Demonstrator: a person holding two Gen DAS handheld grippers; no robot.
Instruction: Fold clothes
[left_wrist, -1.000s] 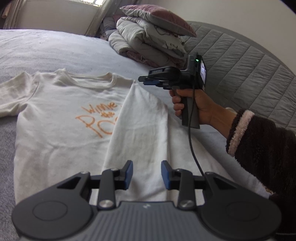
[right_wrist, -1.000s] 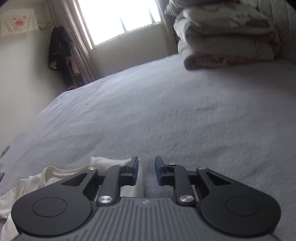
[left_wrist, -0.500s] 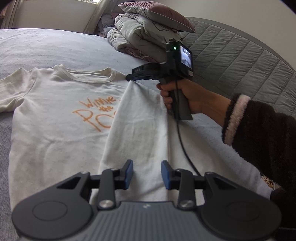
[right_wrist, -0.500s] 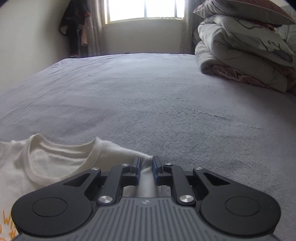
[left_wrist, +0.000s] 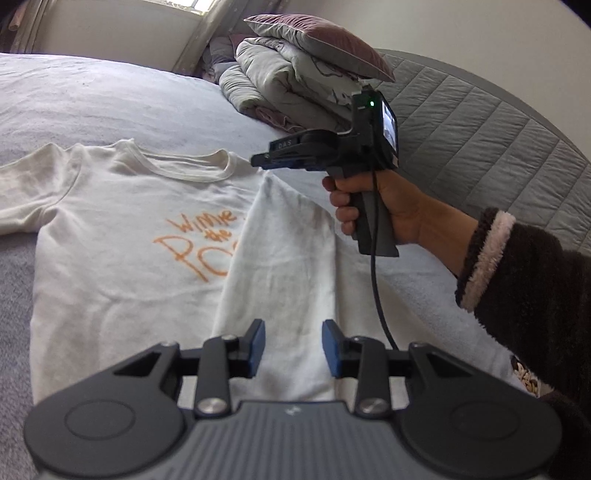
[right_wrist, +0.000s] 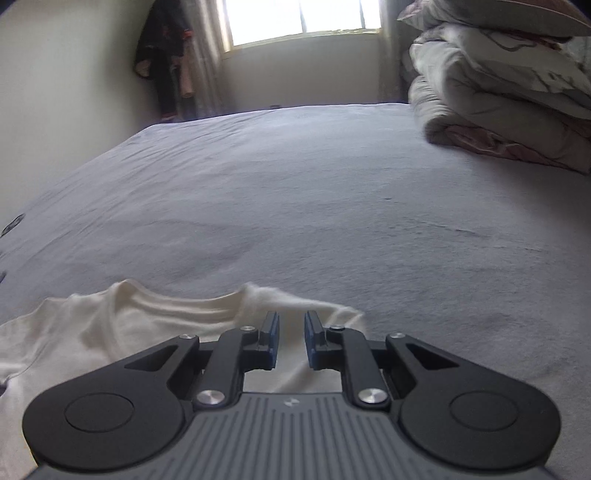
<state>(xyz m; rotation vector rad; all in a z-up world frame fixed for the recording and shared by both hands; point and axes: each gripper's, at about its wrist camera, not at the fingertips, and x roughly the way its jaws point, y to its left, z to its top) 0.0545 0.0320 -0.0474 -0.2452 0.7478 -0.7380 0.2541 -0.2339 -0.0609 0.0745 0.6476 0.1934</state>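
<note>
Where the left wrist view takes in the whole scene, a cream cotton T-shirt with orange lettering (left_wrist: 122, 236) lies face up on the grey-lilac bed cover (left_wrist: 92, 96), its right side folded over the chest in a long flap that hides part of the print. Left gripper (left_wrist: 293, 347): blue-padded jaws parted, hovering above the flap's lower end, nothing between the pads. Same view shows the right gripper (left_wrist: 258, 161) from the side, held by a hand (left_wrist: 384, 206) in a dark fleece sleeve with pale cuff (left_wrist: 517, 273), tip at the folded shoulder beside the collar. Whether cloth is pinched there, cannot tell. Right wrist view settles it: narrow gap between the jaws, shirt fabric below them, not clamped. Only this view shows the window (right_wrist: 303, 18) and dark clothes hanging in the corner (right_wrist: 162, 55). Folded grey duvet stack (left_wrist: 295, 88) appears in both; quilted grey headboard (left_wrist: 480, 122) only in the left.
</note>
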